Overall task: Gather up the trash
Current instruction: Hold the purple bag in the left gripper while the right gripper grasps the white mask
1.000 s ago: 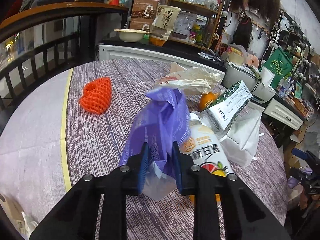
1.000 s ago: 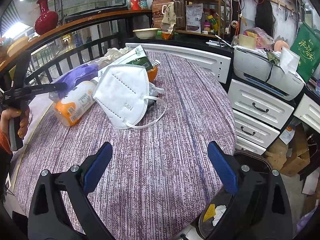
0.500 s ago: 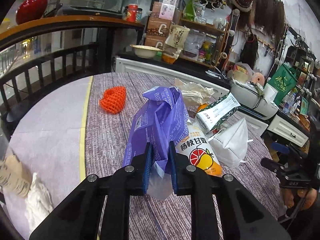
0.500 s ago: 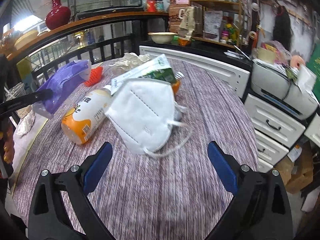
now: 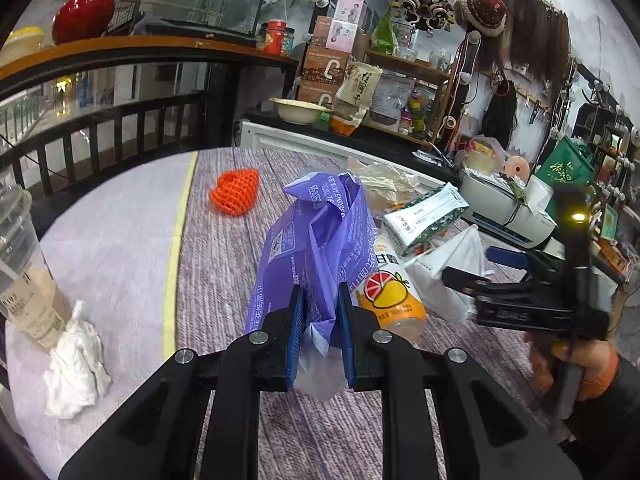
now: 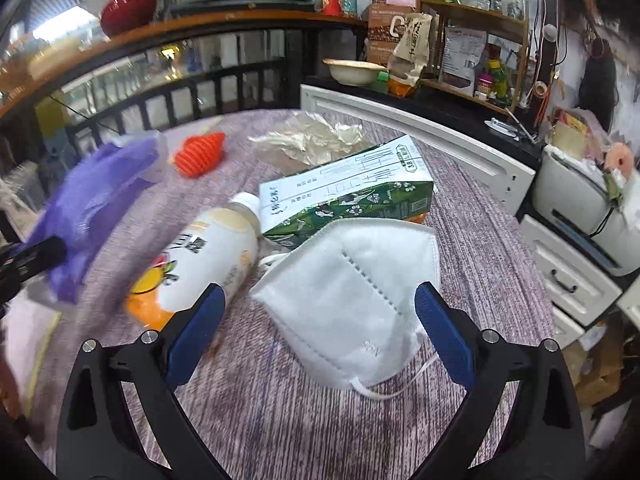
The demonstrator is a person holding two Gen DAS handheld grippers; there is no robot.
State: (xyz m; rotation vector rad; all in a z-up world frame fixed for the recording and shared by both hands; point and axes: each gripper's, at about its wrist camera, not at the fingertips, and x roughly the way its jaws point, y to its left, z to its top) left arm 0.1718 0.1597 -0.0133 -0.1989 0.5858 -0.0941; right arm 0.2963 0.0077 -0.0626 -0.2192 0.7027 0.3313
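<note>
My left gripper (image 5: 320, 304) is shut on a purple plastic tissue wrapper (image 5: 316, 240), held up off the round table (image 5: 224, 264); the same purple wrapper (image 6: 92, 208) shows at the left of the right wrist view. My right gripper (image 6: 320, 312) is open, its blue pads on either side of a white N95 mask (image 6: 348, 296) lying on the table, not touching it. The right gripper (image 5: 476, 272) also appears at the right of the left wrist view. Left of the mask lies a juice bottle (image 6: 208, 256), behind it a green-and-white carton (image 6: 348, 192).
An orange foam fruit net (image 5: 234, 194) and crumpled clear plastic (image 6: 316, 138) lie farther back. At the left edge stand a plastic cup (image 5: 24, 276) and a wad of white tissue (image 5: 76, 364). White drawers (image 6: 572, 280) and a printer (image 6: 580, 200) stand right of the table.
The left gripper closed tighter on the purple wrapper and drew it back to the left, bringing the cup and tissue into view. The right gripper moved in over the mask.
</note>
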